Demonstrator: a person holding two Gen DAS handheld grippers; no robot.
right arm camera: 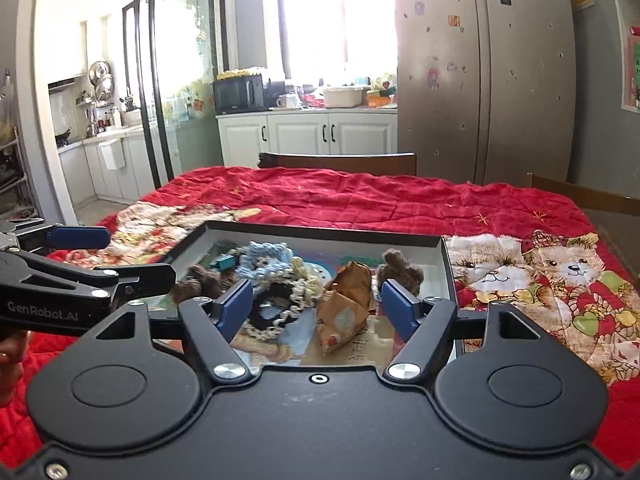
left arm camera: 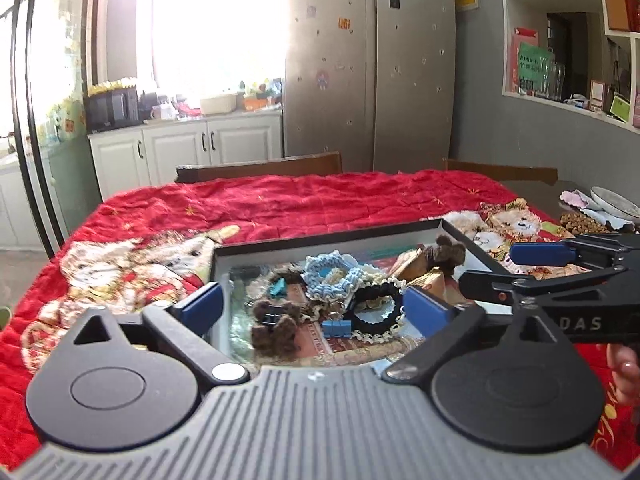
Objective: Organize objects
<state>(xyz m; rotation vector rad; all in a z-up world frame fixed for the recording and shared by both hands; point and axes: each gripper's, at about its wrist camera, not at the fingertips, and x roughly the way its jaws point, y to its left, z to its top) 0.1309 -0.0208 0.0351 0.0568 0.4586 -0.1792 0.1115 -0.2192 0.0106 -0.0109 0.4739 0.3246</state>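
A shallow black-rimmed tray (left arm camera: 328, 236) (right arm camera: 320, 232) lies on the red bedspread and holds a pile of small things: a light blue crocheted scrunchie (left arm camera: 332, 276) (right arm camera: 264, 260), a black scrunchie (left arm camera: 380, 304), brown fuzzy hair ties (left arm camera: 276, 320) (right arm camera: 400, 268), blue binder clips (left arm camera: 336, 328) and a crumpled brown packet (right arm camera: 344, 308). My left gripper (left arm camera: 312, 304) is open, held just above the tray's near edge, empty. My right gripper (right arm camera: 316, 304) is open over the tray's near right part, with the brown packet between its fingers but not gripped.
The red quilt with teddy-bear prints (right arm camera: 540, 280) covers the table. Wooden chair backs (left arm camera: 260, 168) stand at its far side. A plate and a cloth (left arm camera: 612, 200) lie at the far right edge. A fridge (left arm camera: 372, 60) and white cabinets (left arm camera: 180, 148) stand behind.
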